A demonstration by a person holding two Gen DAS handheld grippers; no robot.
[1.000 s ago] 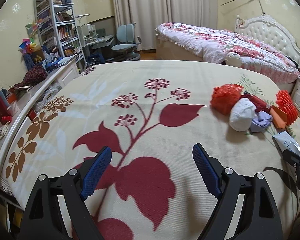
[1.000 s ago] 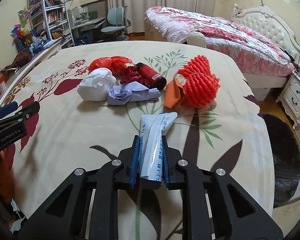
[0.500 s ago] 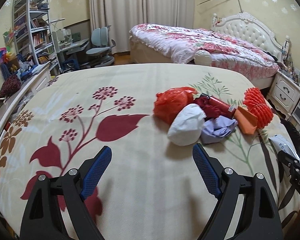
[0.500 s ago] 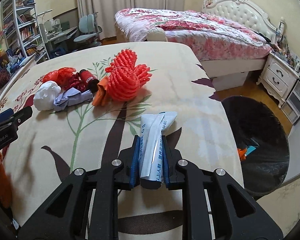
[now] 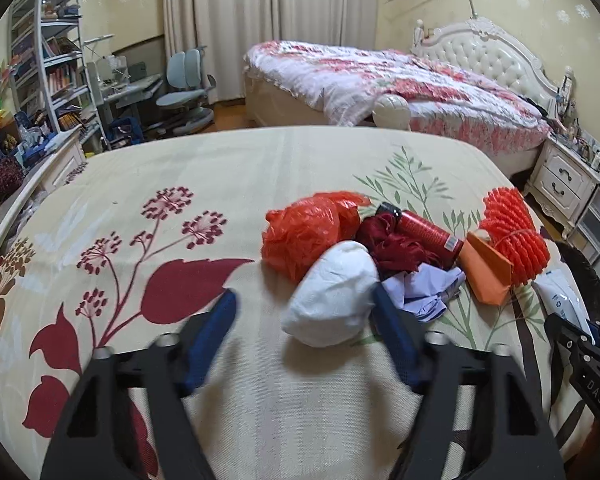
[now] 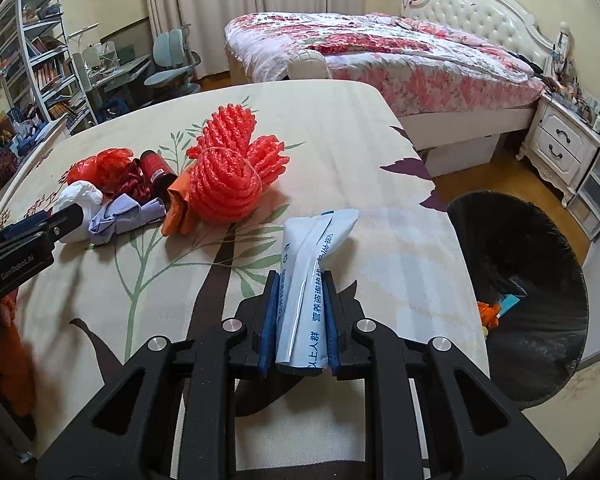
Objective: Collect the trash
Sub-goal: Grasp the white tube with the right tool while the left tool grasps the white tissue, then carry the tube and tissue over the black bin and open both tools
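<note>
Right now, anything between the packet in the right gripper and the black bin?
Nothing visible. The right gripper is shut on the pale blue-white plastic packet above the bed's edge; the black-lined trash bin sits open beside the bed, with only bare bedspread between.

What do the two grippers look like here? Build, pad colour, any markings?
Both match: the left gripper and right gripper have matte black angular frames with triangular cut-outs, silver round bolt heads at the pivots, and dark blue ribbed pads on the fingers. White lettering runs along the frame sides, partly readable as a brand name. No cables, sleeves or hands are in view.
</note>
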